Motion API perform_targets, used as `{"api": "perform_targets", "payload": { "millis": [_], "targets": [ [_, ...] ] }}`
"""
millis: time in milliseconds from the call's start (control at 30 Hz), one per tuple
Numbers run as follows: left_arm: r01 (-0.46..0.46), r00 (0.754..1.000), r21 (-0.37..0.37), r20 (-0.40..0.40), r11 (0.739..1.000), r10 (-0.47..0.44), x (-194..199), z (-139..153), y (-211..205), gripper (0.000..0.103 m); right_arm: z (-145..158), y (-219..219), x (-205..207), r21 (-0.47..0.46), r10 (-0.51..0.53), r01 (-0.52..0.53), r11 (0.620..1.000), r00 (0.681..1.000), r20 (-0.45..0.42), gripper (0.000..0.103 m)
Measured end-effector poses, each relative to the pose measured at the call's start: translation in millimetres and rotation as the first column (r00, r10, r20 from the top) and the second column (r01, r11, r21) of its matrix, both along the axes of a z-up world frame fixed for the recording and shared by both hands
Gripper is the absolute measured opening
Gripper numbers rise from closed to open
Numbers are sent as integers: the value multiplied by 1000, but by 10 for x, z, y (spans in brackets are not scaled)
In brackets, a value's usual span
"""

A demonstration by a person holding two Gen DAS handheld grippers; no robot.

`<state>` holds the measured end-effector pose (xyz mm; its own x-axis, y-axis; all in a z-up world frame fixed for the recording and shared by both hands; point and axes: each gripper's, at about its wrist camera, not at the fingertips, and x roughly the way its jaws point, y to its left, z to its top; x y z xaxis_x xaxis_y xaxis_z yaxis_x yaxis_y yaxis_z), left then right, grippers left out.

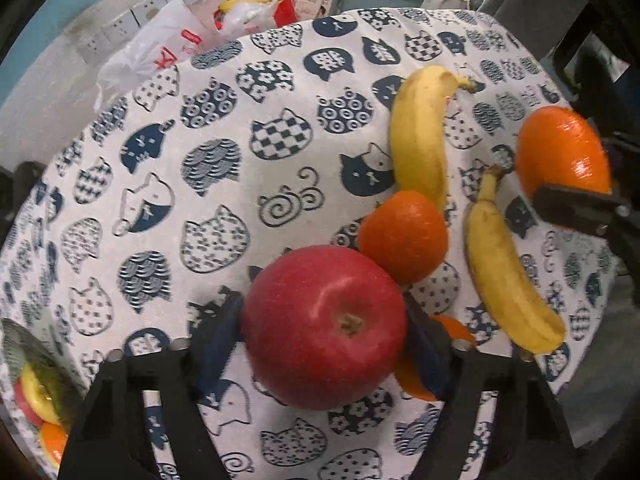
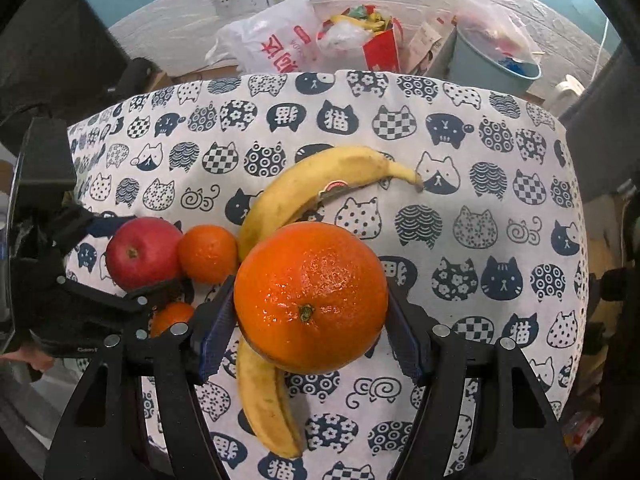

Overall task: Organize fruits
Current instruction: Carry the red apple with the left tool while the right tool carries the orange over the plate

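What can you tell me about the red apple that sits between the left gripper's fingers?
The red apple is round, glossy and deep red, with faint pale streaks and a short brown stem facing the camera. It sits between the left gripper's blue pads, which look pressed against its sides, above the cat-print cloth. A small orange sits right beside it, apparently touching.

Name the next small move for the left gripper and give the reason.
Probably lift the apple straight up. The left gripper has its jaws against both sides of it, and a small orange touches it, so dragging sideways would likely push that fruit along.
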<state>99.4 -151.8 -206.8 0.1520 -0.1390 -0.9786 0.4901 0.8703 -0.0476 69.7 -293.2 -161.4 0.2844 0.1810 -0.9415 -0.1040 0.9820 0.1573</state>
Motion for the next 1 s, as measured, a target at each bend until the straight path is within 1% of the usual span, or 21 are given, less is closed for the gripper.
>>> {"api": "perform_targets", "payload": {
  "millis": [100,200,333,633,800,1000],
  "targets": [
    [23,999,23,33,999,-24,-42,4,-21,76,-3,50,7,0,13,-13,1000,1000,2,69],
    [26,998,42,51,999,-28,-91,21,-32,75,11,96,12,-1,22,-22,1000,1000,8,69],
    [3,998,29,69,1000,-5,-97,107,50,75,45,151,12,-1,31,-31,1000,999,21,69],
    [-46,991,-20,128,999,48,-203,484,253,75,187,345,18,14,68,-69,998,995,69,69],
    [-76,986,-47,144,996,82,-276,679,483,75,310,493,19,26,93,-96,995,991,101,69],
    [-111,980,-68,159,991,121,-343,809,695,75,440,717,17,34,130,-136,990,983,132,69]
  ]
}}
